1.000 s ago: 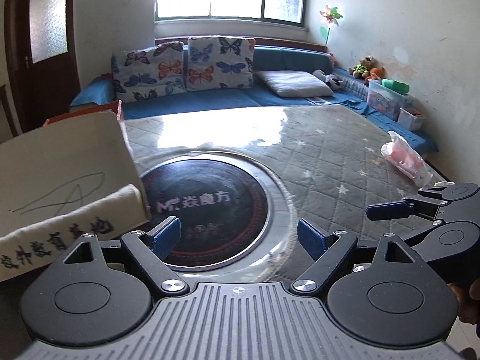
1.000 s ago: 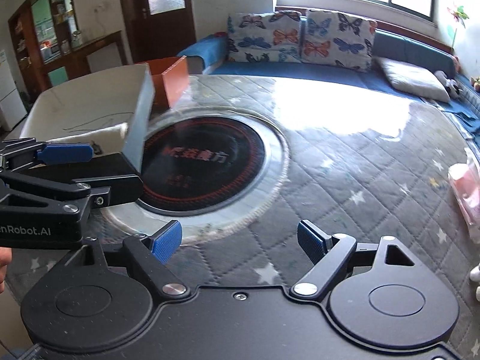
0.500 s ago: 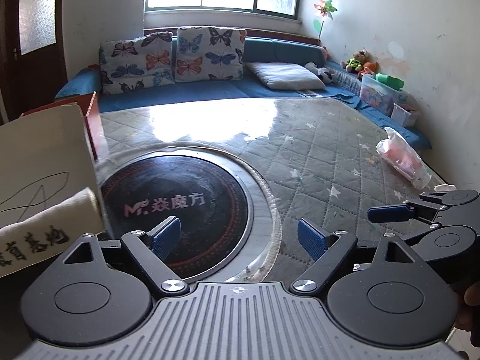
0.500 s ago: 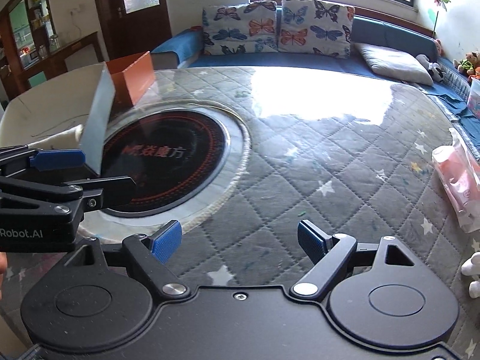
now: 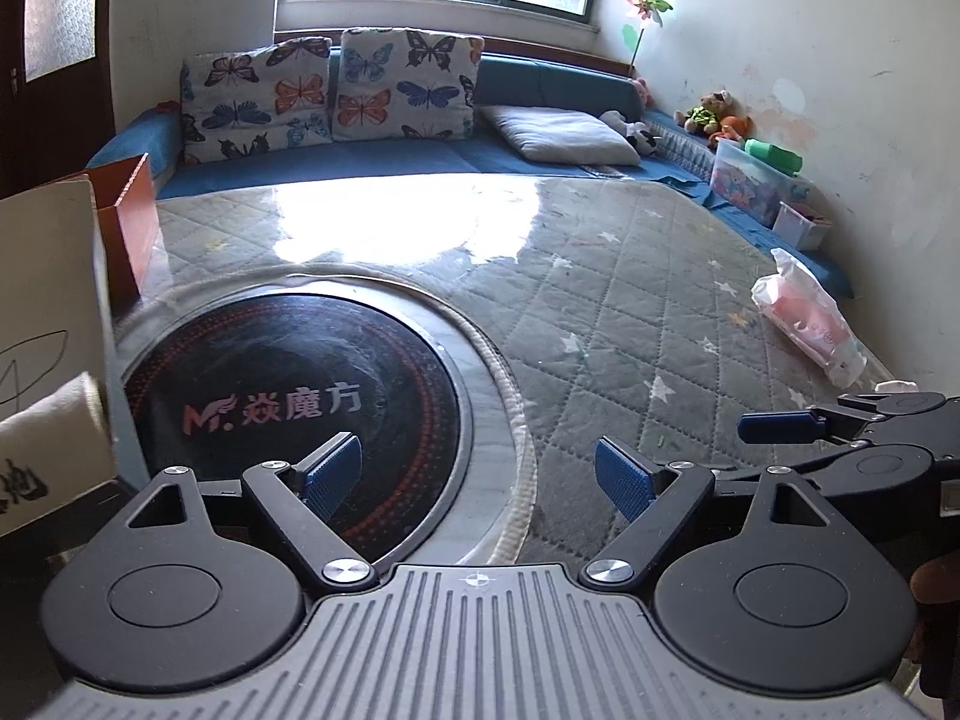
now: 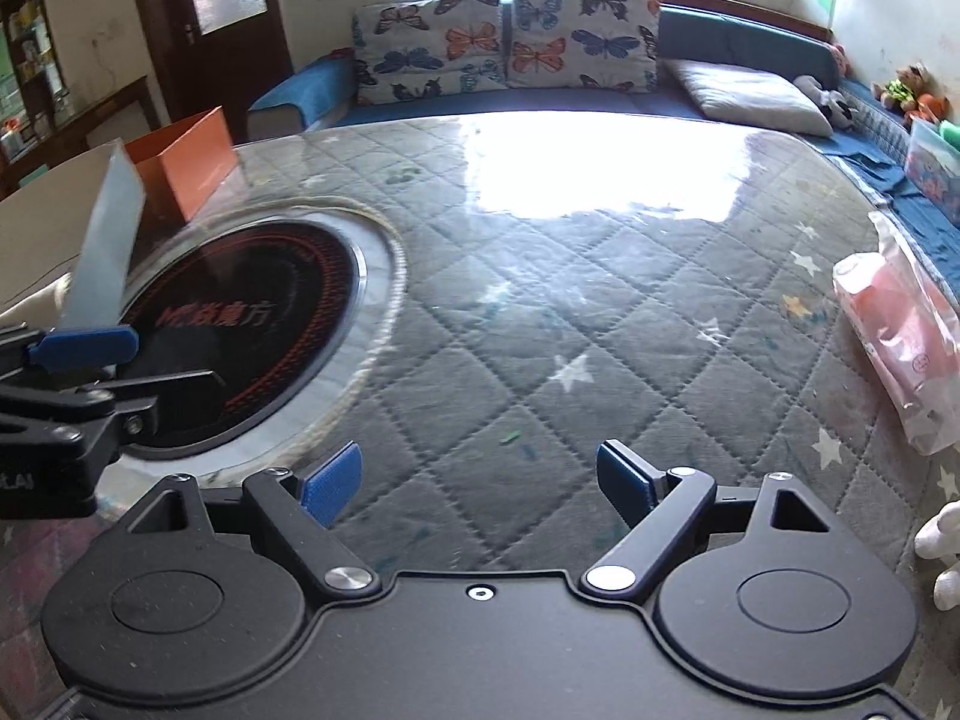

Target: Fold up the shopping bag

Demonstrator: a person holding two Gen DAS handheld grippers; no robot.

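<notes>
A cream paper shopping bag [image 5: 42,300] with a pen scribble stands upright at the left edge of the left wrist view. A cloth strip [image 5: 42,456] with black characters hangs on its front. In the right wrist view its grey side panel [image 6: 108,240] rises at the far left. My left gripper [image 5: 480,471] is open over the black hob [image 5: 288,396], right of the bag and apart from it. My right gripper [image 6: 480,474] is open above the quilted table cover [image 6: 540,330], holding nothing. One of its fingers [image 5: 777,426] shows at the right edge of the left wrist view.
An orange box [image 5: 129,222] stands behind the bag. A pink plastic packet [image 6: 900,324] lies near the table's right edge, with a small white object [image 6: 942,540] nearer me. A blue sofa with butterfly cushions [image 5: 336,90] runs along the far side.
Both views have swung to the right, so the bag has slid toward the left edge of each. Both grippers stay open and empty.
</notes>
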